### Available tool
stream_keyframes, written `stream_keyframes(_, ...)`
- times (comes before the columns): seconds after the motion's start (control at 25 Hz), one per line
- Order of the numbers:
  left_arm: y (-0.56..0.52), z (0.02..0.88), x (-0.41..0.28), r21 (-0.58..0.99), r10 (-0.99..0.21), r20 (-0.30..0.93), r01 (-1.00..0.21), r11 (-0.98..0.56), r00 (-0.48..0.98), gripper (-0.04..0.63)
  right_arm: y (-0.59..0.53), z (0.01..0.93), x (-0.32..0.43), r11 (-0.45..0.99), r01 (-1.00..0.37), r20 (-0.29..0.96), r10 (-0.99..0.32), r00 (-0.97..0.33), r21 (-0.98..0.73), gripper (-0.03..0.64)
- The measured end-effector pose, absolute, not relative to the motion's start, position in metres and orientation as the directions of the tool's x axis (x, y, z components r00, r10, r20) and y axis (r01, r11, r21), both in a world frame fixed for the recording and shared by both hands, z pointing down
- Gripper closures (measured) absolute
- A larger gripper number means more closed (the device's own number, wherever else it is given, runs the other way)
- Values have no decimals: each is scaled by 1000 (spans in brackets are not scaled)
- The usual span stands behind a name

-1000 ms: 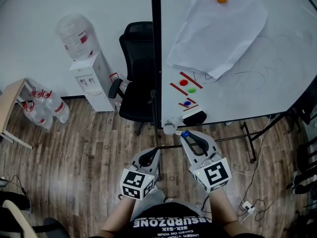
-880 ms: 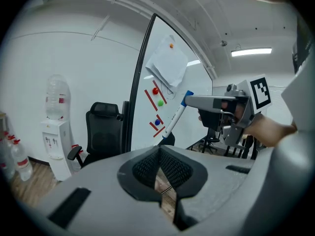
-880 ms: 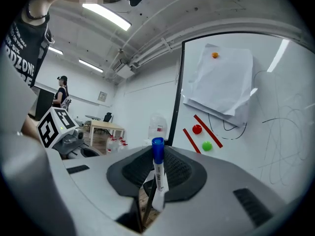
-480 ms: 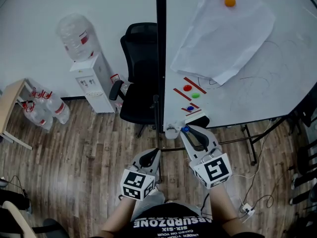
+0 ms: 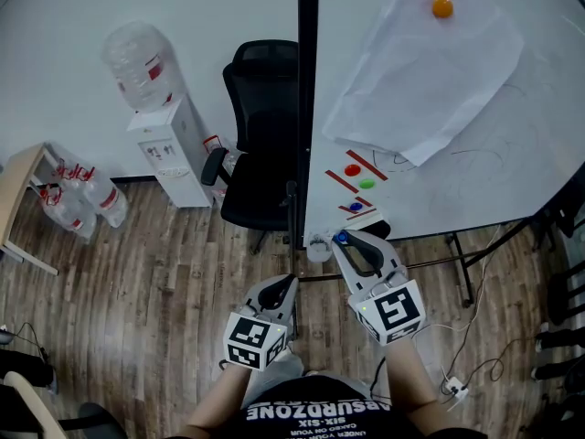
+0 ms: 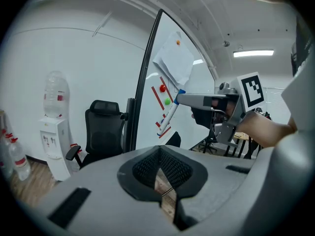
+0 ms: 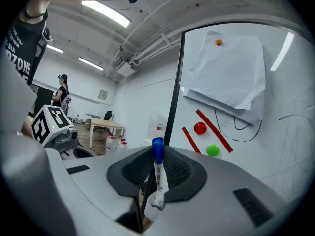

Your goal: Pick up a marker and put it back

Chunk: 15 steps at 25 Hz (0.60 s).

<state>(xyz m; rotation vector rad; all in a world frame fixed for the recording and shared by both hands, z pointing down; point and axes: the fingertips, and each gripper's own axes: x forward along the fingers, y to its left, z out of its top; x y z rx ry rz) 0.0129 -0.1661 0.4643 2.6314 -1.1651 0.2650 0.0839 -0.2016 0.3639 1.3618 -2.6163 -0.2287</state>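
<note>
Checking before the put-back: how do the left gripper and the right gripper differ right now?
The right gripper has its jaws closed on a blue-capped marker; the left gripper has its jaws together on nothing. In the head view the right gripper reaches up to the lower edge of the whiteboard, while the left gripper sits further back, nearer the person. Both are grey and carry a cube with square markers.
</note>
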Motion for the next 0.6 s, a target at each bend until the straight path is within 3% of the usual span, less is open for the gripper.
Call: stream_keyframes(0.6, -181, 473, 8, 160, -691, 284, -743, -649, 665, 588, -224, 395, 83, 572, -798, 164, -820, -549, 190, 555)
